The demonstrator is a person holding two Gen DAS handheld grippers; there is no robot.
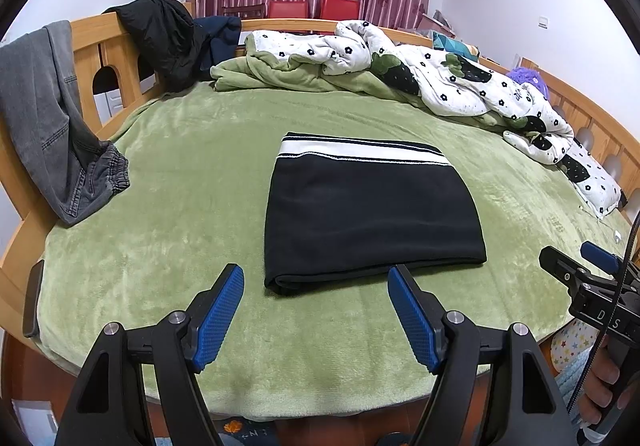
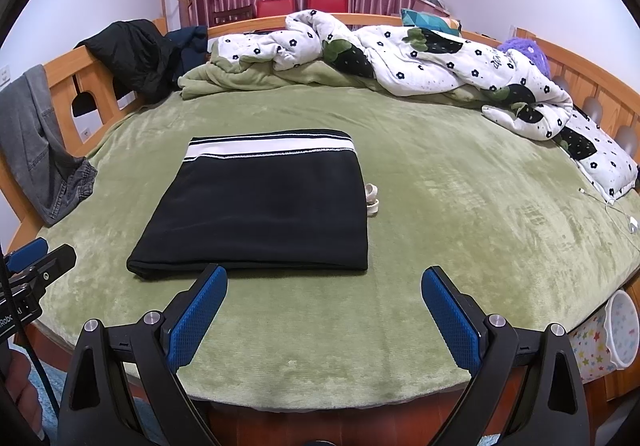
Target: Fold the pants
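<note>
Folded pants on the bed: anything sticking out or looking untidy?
The pants lie flat and squared. Only oddity: white drawstring ends poke out from under their right edge onto the green blanket.

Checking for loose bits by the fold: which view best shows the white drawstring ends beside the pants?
The right wrist view: the drawstring ends lie in plain sight at the right edge of the pants. In the left wrist view the pants hide them.

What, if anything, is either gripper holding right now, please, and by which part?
Nothing is held: the left gripper and right gripper are both open and empty, short of the folded black pants.
</note>
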